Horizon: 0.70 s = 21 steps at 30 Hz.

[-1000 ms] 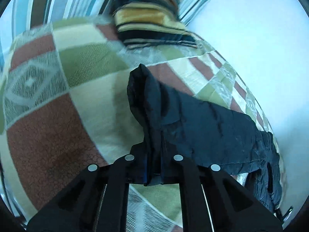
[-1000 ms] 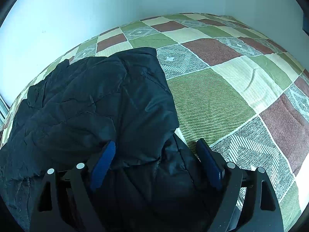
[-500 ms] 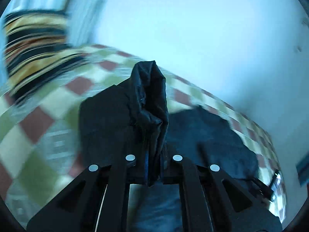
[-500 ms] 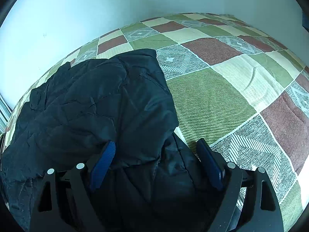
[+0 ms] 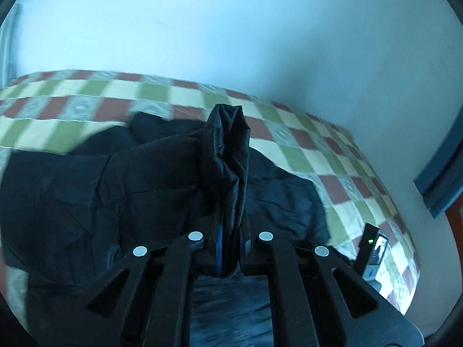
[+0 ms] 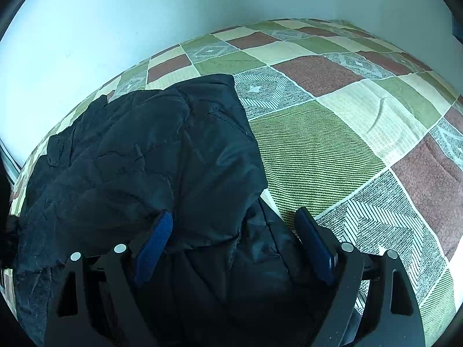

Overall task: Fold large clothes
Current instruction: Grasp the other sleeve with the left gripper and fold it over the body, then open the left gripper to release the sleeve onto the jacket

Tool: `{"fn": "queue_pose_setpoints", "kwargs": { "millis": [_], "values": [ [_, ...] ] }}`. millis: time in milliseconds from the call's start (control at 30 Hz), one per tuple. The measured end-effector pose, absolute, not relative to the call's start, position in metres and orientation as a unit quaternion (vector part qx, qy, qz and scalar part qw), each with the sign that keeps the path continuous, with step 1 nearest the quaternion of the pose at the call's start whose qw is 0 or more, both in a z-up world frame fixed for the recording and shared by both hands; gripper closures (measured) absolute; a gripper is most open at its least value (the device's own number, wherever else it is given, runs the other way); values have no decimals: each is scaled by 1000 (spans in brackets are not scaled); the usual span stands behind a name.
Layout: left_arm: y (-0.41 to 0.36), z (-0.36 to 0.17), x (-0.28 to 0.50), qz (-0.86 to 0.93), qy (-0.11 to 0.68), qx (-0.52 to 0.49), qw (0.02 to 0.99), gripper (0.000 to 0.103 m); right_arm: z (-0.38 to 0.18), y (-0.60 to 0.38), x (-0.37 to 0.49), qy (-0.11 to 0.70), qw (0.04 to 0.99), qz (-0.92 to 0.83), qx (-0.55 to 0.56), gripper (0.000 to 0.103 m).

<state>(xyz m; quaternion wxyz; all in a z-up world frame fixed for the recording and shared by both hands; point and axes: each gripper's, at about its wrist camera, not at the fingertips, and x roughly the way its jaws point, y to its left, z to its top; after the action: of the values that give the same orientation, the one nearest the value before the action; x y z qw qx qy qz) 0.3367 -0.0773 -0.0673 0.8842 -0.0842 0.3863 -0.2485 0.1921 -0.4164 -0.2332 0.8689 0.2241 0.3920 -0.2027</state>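
The left claw [image 5: 230, 248] is clamped tight on a bunched fold of the dark jacket [image 5: 144, 179], which stands up between its fingers and blocks the view straight ahead. The right claw [image 6: 234, 243] is spread wide, its blue pads [image 6: 154, 243] either side of the jacket [image 6: 150, 156]. The jacket lies crumpled on a bed with a checked quilt [image 6: 332, 144]. A pale wall [image 5: 231, 43] rises behind the bed, and a small device with a green light [image 5: 371, 253] stands near the quilt's edge.
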Motion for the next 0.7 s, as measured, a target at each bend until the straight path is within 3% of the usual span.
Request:
{"fn": "queue_pose_setpoints", "kwargs": {
  "millis": [300, 700],
  "values": [
    [-172, -108, 348, -282, 425, -40, 859, 96, -233, -416, 191, 388, 870, -200, 229, 17],
    [-202, -168, 357, -271, 478, -11, 835, 92, -234, -417, 191, 389, 870, -199, 230, 17]
  ]
}}
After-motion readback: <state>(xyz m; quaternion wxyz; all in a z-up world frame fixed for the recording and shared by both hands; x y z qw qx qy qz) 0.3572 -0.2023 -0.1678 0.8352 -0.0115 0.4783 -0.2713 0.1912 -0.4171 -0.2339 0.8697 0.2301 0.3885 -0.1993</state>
